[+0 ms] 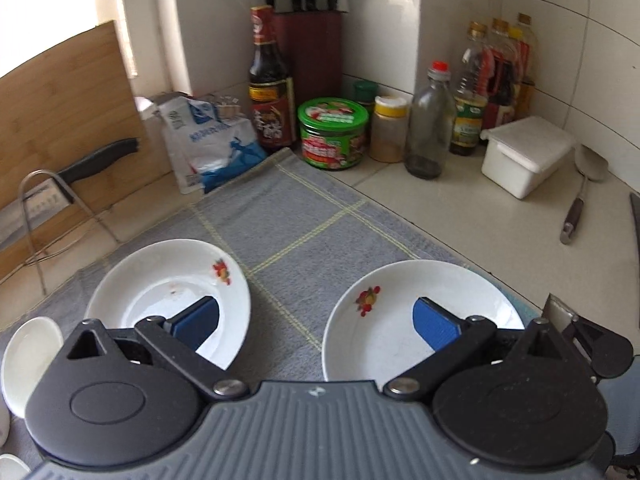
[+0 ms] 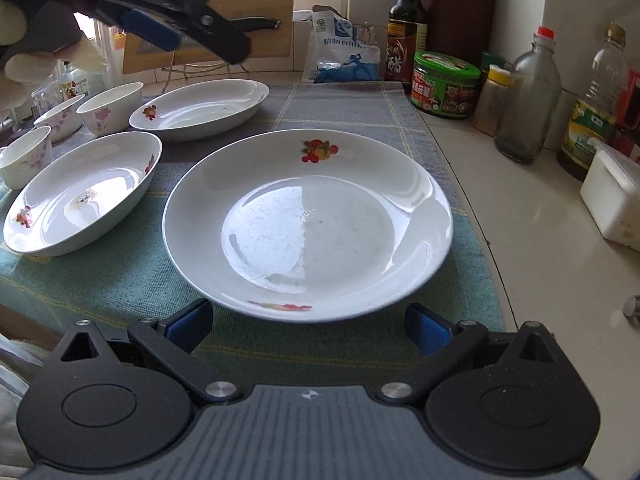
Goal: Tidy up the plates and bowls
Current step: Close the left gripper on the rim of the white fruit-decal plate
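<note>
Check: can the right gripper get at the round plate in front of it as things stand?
Probably yes. The right gripper is open, its fingers straddling the near rim of the round plate, which lies flat on the cloth with nothing between. The oval dishes sit off to the left, clear of that approach.

We are in a home kitchen: white tiled walls [image 1: 460, 20] meet a pale stone counter [image 1: 460, 216], where a dark red knife block [image 1: 308, 48], a tall dark sauce bottle [image 1: 269, 80], a green-lidded jar [image 1: 333, 134] and a leaning wooden cutting board [image 1: 68, 112] crowd the corner.
</note>
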The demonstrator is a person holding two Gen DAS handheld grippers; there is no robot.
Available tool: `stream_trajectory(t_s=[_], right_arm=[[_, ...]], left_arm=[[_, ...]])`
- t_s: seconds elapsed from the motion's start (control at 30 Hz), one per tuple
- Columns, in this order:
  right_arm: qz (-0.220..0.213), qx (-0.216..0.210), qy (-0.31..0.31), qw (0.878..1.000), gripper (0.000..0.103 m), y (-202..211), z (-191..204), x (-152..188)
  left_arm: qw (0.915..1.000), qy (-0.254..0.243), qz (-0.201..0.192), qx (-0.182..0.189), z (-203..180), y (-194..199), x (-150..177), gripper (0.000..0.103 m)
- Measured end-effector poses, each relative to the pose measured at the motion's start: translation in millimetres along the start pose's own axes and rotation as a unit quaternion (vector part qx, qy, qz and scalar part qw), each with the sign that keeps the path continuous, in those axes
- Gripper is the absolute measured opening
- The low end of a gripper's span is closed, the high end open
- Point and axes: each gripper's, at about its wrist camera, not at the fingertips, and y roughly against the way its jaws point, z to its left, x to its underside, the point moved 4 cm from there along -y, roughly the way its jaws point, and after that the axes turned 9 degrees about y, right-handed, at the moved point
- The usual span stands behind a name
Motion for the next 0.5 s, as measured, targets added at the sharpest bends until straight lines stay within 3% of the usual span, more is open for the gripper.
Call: stream_trajectory(t_s=[0.17, 0.27, 0.5], right_arm=[[-0.007, -0.006, 0.015, 1.0, 0.103, -5.8, 1.6, -4.3], [-0.023, -0.011, 0.02, 0.999, 0.103, -4.5, -1.0, -0.5], [-0.041, -0.004, 0.016, 0.999, 0.103, -2.5, -0.9, 3.5]], left_arm=[[0.9984, -0.049, 0.026, 0.01, -6.0, -25.2, -6.9, 0.102], [0.9959, -0.068, 0.048, 0.035, -10.6, -37.6, -10.7, 0.102], [0.9793, -0.098, 0.137, 0.113, -26.9, -75.5, -11.8, 0.102]])
